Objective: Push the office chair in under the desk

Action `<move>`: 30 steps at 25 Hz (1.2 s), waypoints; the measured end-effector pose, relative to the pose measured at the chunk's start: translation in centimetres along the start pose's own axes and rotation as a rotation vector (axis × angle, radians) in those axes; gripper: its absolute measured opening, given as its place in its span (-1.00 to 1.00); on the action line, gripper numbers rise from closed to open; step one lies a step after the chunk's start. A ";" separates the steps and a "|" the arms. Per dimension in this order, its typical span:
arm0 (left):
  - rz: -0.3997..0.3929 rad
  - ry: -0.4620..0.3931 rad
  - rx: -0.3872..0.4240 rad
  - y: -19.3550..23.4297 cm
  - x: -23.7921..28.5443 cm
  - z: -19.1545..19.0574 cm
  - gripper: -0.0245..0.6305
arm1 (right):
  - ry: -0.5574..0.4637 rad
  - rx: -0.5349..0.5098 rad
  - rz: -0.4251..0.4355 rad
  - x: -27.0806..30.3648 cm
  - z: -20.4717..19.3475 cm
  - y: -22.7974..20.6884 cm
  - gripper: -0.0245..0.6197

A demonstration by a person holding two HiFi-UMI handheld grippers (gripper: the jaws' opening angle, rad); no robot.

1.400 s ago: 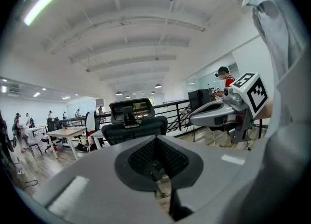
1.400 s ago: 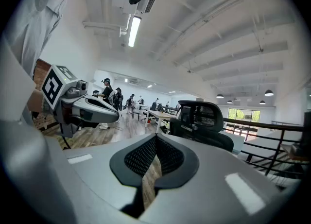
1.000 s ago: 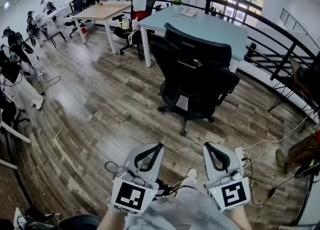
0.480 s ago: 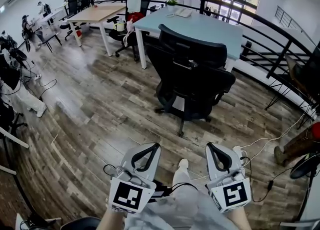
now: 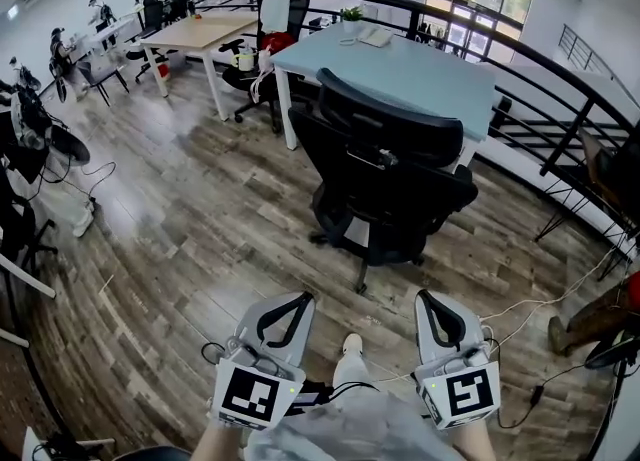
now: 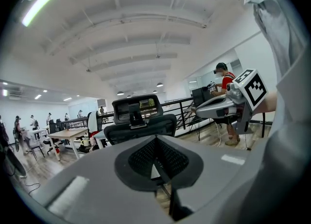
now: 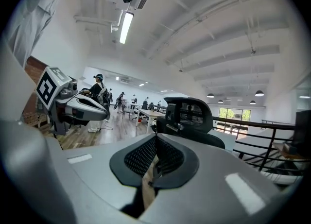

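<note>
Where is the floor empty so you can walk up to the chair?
The floor is bare between the shoe and the chair, and on the chair's left. Cables clutter the right; gear crowds the far left.

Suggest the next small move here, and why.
The office chair stands out from the desk, back toward the person; the left claw and right claw are shut, empty, short of it. So probably step in and bring both to the backrest.
</note>
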State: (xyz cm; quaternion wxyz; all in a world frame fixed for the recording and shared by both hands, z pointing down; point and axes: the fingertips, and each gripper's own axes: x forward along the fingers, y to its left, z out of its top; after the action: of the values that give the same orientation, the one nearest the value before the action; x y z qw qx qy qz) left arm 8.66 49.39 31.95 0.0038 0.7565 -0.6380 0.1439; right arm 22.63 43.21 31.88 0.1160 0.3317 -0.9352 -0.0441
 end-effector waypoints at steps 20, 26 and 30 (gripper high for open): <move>0.091 0.020 0.001 6.3 13.7 0.9 -0.92 | -0.008 -0.032 0.094 13.1 0.0 -9.4 -0.90; 0.116 0.034 -0.022 7.8 17.0 1.9 -0.92 | -0.033 -0.047 0.109 15.6 1.1 -12.1 -0.90; 0.124 0.041 -0.015 8.6 18.7 1.9 -0.92 | -0.023 -0.044 0.117 17.0 0.9 -13.2 -0.90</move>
State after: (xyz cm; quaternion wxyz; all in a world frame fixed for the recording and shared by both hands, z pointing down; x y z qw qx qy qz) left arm 3.49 29.41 32.82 0.0137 0.7122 -0.6846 0.1547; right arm 17.61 22.24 32.07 0.1148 0.2734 -0.9530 -0.0619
